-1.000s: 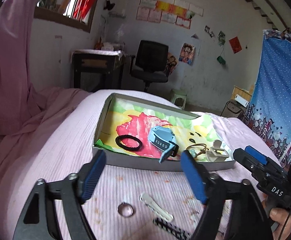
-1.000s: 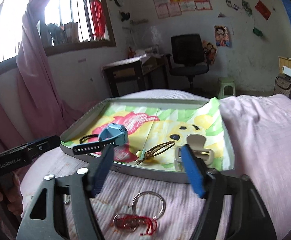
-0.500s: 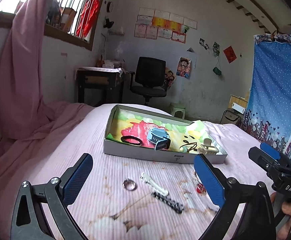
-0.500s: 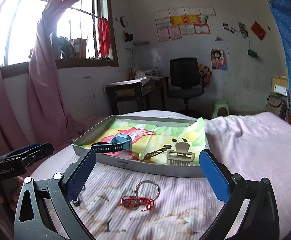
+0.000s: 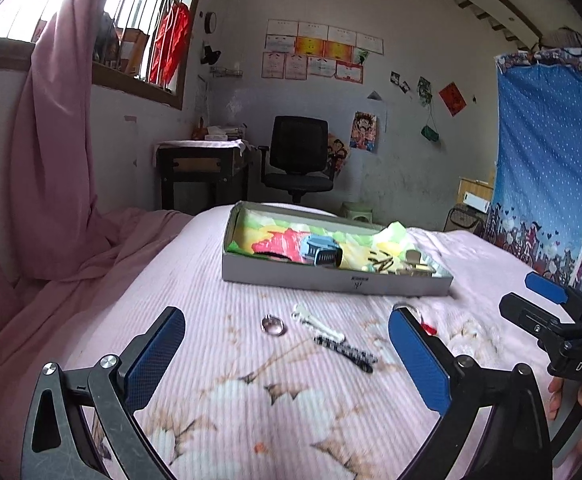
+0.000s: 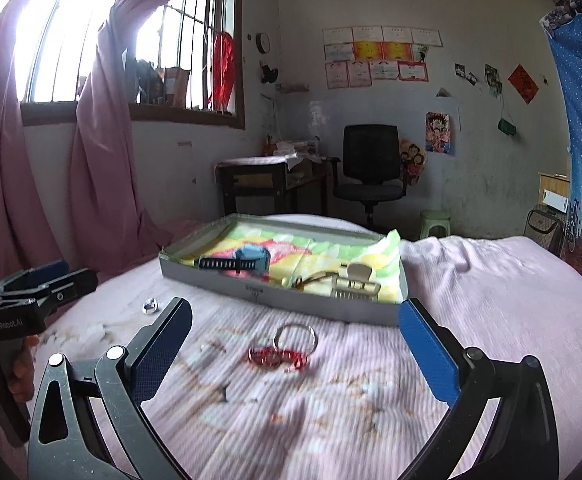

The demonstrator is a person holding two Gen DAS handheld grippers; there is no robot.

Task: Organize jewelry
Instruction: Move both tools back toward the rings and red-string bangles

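A grey shallow box (image 5: 331, 278) (image 6: 275, 294) lined with a colourful cloth lies on the pink bedspread. It holds a blue watch (image 5: 318, 251) (image 6: 251, 258), a beige hair claw (image 6: 356, 280) and a gold piece (image 6: 311, 279). In front of it lie a small ring (image 5: 273, 325) (image 6: 150, 305), a white clip (image 5: 317, 322), a black-and-white clip (image 5: 347, 353), and silver rings with red thread (image 6: 287, 348). My left gripper (image 5: 287, 340) is open and empty above the loose clips. My right gripper (image 6: 295, 344) is open and empty above the rings.
A pink curtain (image 5: 55, 152) hangs at the left by the barred window. A black office chair (image 5: 298, 160) and a dark desk (image 5: 203, 168) stand beyond the bed. A blue patterned curtain (image 5: 551, 168) hangs at the right.
Both grippers have drawn back from the box and opened wider. The box now sits farther off and the loose pieces lie between the fingers.
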